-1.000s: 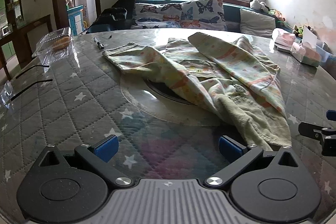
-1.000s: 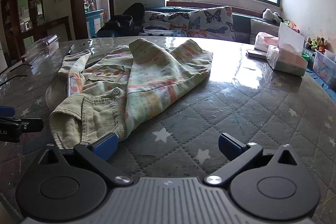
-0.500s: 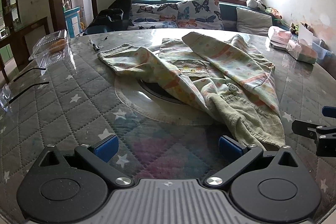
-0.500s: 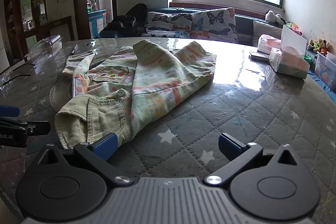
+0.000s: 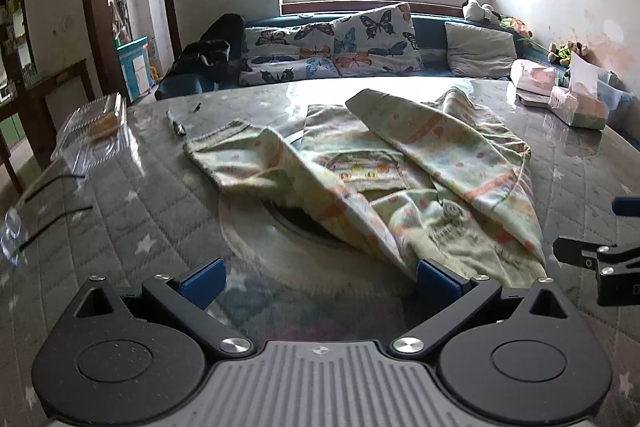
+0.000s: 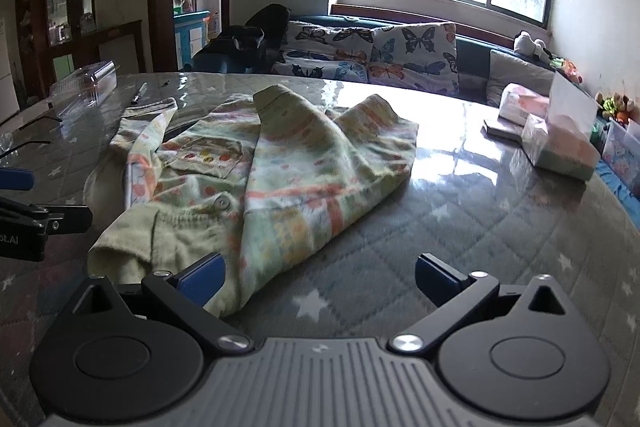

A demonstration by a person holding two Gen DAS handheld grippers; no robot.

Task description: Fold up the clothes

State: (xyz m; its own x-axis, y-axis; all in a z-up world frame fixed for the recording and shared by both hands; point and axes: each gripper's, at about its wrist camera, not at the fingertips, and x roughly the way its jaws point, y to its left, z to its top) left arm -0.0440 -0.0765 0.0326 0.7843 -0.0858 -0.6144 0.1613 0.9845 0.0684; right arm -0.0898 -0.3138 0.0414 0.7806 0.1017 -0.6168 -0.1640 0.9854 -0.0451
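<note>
Living room, sofa with butterfly cushions (image 5: 360,43) under the window, round quilted table (image 5: 120,211) under a clear cover.

Left wrist view: your left gripper (image 5: 320,277) has its fingers spread wide, holding nothing, low over the table. The printed jacket (image 5: 400,179) lies mid-table; its near hem touches or sits just behind your right-hand fingertip. One sleeve lies across the front toward the near hem, the other is crossed over it. A pen (image 5: 176,123) and a plastic box (image 5: 92,127) sit far left, apart.

Right wrist view: your right gripper (image 6: 318,275) is also wide and empty, with the jacket's (image 6: 288,179) near hem by the left fingertip. A tissue pack (image 6: 560,143) sits right, well apart.

Progress: sleeves look folded in; the body fold is left. Neither gripper grips cloth yet.
</note>
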